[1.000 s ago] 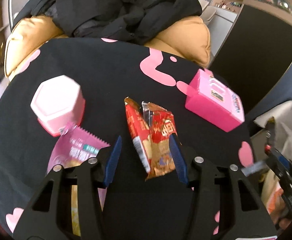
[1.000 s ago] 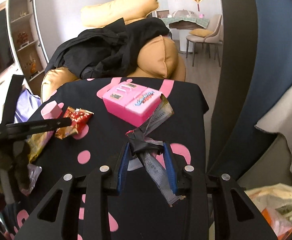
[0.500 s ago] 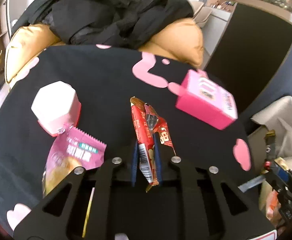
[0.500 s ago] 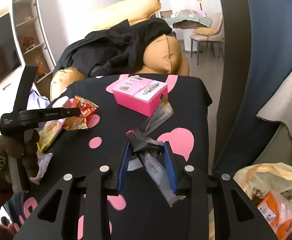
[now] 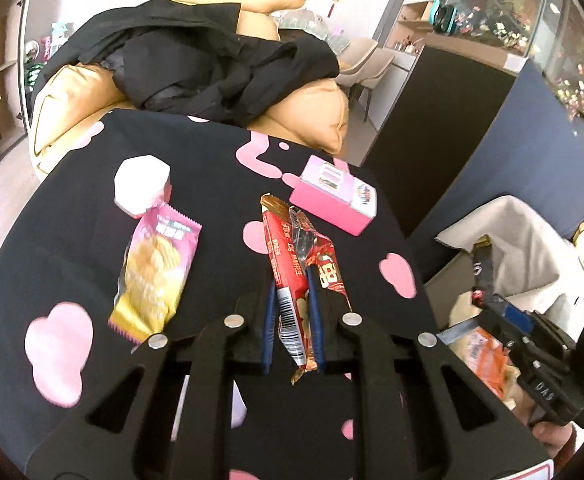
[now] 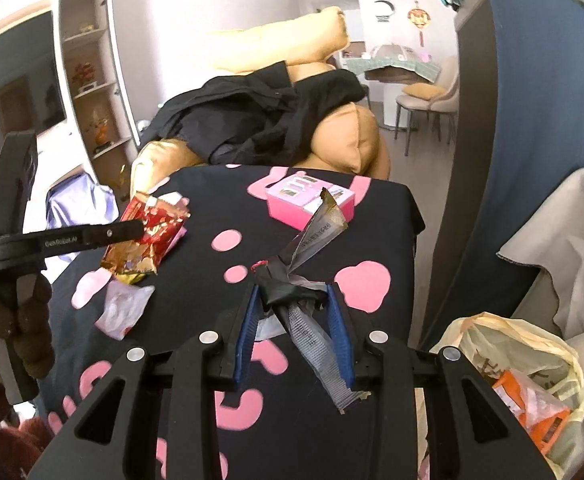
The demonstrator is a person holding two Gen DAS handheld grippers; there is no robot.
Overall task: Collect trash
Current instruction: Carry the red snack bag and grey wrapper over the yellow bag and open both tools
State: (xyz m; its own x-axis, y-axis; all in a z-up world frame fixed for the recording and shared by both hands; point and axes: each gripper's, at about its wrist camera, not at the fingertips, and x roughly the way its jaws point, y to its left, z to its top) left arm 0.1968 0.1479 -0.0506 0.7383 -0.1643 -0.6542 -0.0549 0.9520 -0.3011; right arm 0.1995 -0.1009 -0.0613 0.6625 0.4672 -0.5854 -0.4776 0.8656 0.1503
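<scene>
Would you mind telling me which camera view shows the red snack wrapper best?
The left wrist view: the red snack wrapper sits large and central, pinched by the left gripper. The right wrist view shows it smaller at left, side-on, partly hidden by that gripper's finger.

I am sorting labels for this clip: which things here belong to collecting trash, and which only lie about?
For the job:
red wrapper, in the left gripper
grey wrapper, in the right gripper
chips bag
trash bag

Lying about:
pink box
white jar
black clothes
</scene>
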